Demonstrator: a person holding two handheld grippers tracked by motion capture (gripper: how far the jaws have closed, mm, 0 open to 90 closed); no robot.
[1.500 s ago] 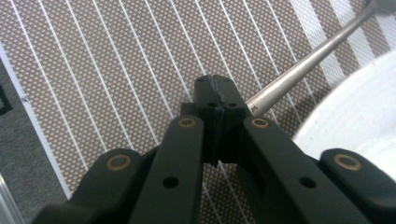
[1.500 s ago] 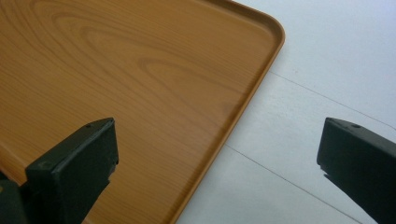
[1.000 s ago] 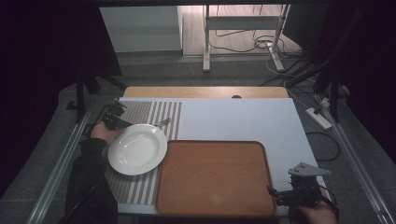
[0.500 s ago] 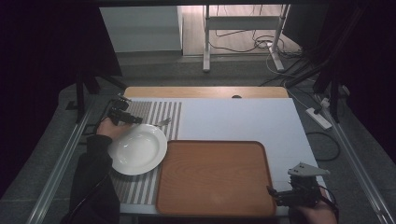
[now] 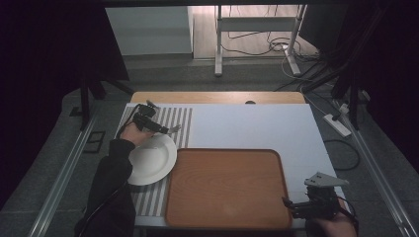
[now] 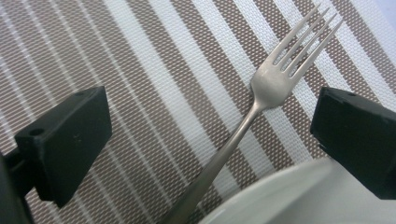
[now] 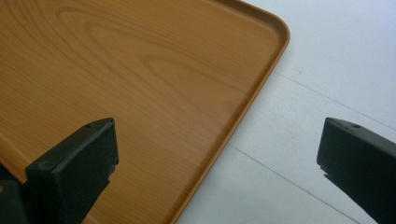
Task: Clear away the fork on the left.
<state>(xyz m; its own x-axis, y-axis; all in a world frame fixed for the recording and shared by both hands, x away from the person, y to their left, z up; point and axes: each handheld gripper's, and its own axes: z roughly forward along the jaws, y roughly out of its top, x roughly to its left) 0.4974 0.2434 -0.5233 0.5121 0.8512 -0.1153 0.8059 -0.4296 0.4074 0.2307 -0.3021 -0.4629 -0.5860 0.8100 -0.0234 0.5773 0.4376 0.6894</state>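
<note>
We are lining up our left gripper (image 6: 210,140), jaws just spread wide and clear of the fork (image 6: 261,107) lying beside the white plate (image 6: 299,196), ready to descend and pinch it, while our right gripper (image 7: 219,172) waits unclenched.

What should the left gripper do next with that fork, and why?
Probably ease the left gripper down and close on the fork. Its jaws have just been opening and stand wide, the fork lies between them untouched on the striped placemat, handle running beside the white plate.
</note>
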